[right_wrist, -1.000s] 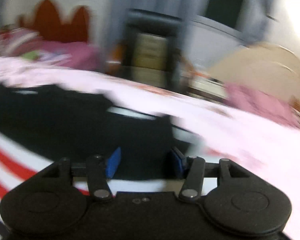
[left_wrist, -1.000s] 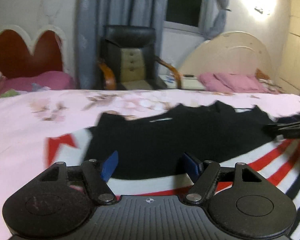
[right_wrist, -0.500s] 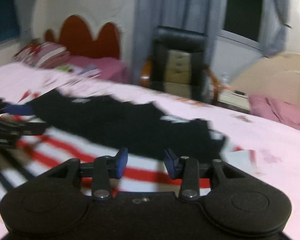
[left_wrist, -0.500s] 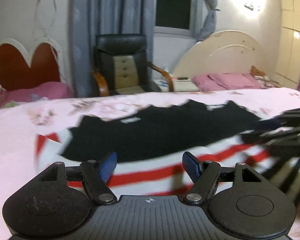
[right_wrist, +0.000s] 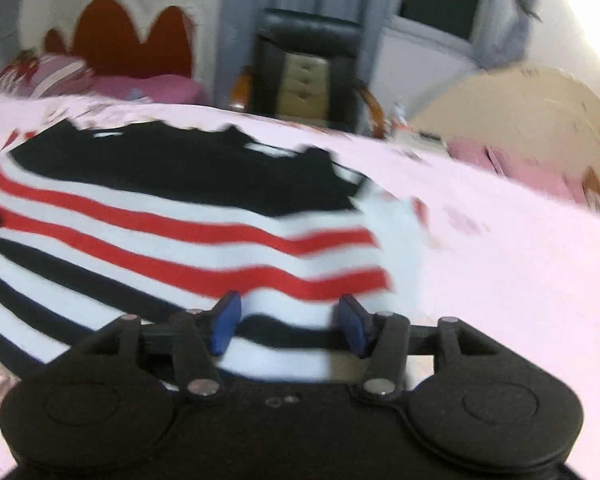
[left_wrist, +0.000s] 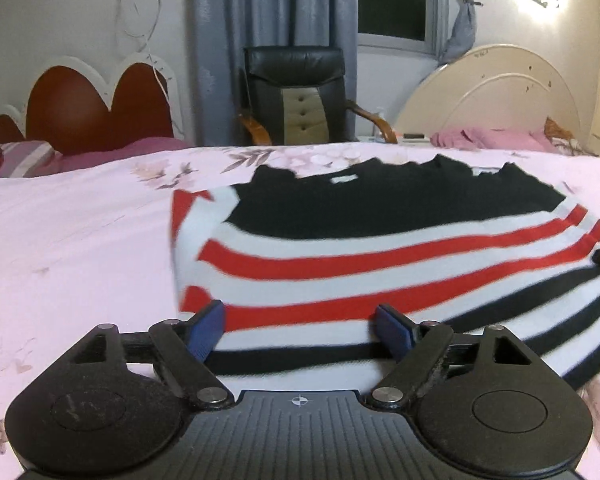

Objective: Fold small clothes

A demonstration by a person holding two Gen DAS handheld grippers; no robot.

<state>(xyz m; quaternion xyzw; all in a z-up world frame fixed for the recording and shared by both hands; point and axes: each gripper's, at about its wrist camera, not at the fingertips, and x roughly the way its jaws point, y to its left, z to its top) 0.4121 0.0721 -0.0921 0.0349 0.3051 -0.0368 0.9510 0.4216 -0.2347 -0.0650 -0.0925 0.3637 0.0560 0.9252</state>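
1. My left claw stands wide, its blue pads spread apart with nothing pinched; its jaws have just been opening further, and the near hem of the striped sweater lies on the bed beneath the gap between them, not gripped.
2. My right claw stands at a middling width, pads apart and pressing on nothing; its jaws have just been opening again, with the sweater's white and black hem stripes showing below the gap.
3. The sweater lies flat on the pink bedsheet straight ahead of both claws: black at the far end, then red and white stripes, then black and white stripes nearest my pads.
4. From my left claw, the sweater's left edge sits just ahead of my left pad, and the cloth spreads off to the right.
5. From my right claw, the sweater's right edge sits just ahead of my right pad, and the cloth spreads off to the left.
6. At the far right of my left view, the dark tip of my other claw shows by the sweater's edge; whether it touches I cannot tell.
7. Beyond the bed, ahead of both claws, stands a black armchair before grey curtains.
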